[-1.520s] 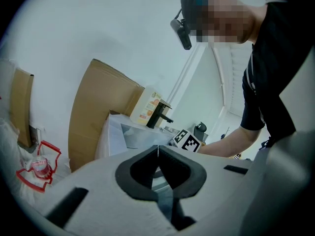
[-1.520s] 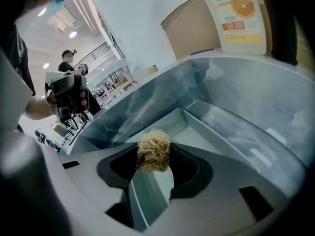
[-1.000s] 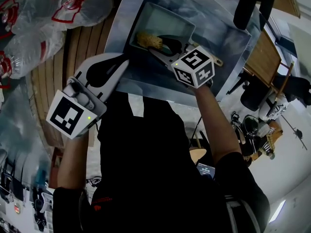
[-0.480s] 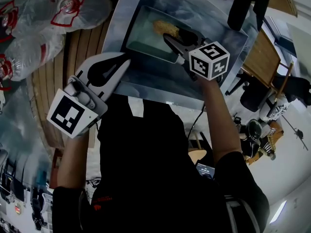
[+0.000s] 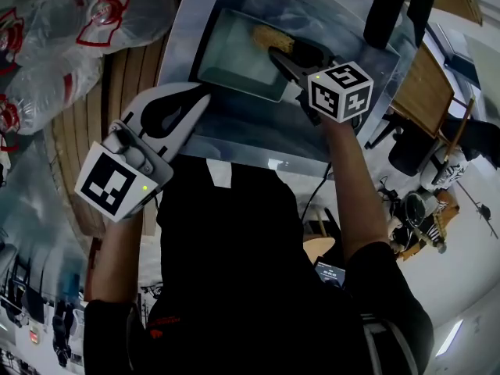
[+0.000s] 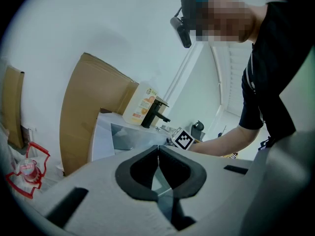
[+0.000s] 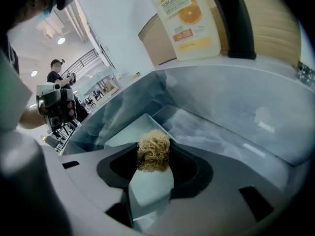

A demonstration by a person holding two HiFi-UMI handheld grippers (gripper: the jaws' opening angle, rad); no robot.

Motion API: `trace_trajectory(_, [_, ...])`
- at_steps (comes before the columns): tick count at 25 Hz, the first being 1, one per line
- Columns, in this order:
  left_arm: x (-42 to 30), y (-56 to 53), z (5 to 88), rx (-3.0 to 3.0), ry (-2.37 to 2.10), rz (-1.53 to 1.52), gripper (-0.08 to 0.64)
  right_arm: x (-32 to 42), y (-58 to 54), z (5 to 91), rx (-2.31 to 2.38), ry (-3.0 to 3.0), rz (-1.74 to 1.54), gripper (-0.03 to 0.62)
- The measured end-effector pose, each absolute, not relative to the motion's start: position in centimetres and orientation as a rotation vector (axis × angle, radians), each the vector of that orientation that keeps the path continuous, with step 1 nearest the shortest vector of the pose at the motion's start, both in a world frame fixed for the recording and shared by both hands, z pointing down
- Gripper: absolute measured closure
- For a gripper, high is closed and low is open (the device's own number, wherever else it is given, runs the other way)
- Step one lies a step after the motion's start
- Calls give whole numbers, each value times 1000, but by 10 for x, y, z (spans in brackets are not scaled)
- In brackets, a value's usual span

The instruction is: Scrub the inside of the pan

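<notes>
Right claw (image 7: 153, 155): clamped on the golden scrubber (image 7: 153, 147), jaws pinching it from both sides, the tuft poking out past the tips.
Scrubber position: over the far edge of the pan (image 5: 234, 53), down inside the sink; I can't tell whether it touches the metal.
Pan: a rectangular tray lying flat on the floor of the steel sink (image 7: 231, 112), pale inside.
Left claw (image 6: 158, 149): closed on nothing, black pads meeting tip to tip.
Left claw position: out over the near rim of the sink, pointing towards the pan, well apart from the right claw.
Behind the sink: an orange-labelled soap bottle (image 7: 184, 18) right beside a black tap (image 7: 241, 23).
Off to the side: clear plastic bags (image 5: 47, 22) on wooden slats.
</notes>
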State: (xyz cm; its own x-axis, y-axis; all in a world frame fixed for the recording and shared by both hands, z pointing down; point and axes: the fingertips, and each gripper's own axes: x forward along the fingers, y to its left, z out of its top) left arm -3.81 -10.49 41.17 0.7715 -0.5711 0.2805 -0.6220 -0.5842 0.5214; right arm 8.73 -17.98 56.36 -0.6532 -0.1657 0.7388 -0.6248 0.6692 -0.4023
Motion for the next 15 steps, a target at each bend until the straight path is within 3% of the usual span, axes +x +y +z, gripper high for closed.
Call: trace_trajectory(15, [-36,-92,410,2357,-886,100,537,83,-157,564,544,-2183,835,409])
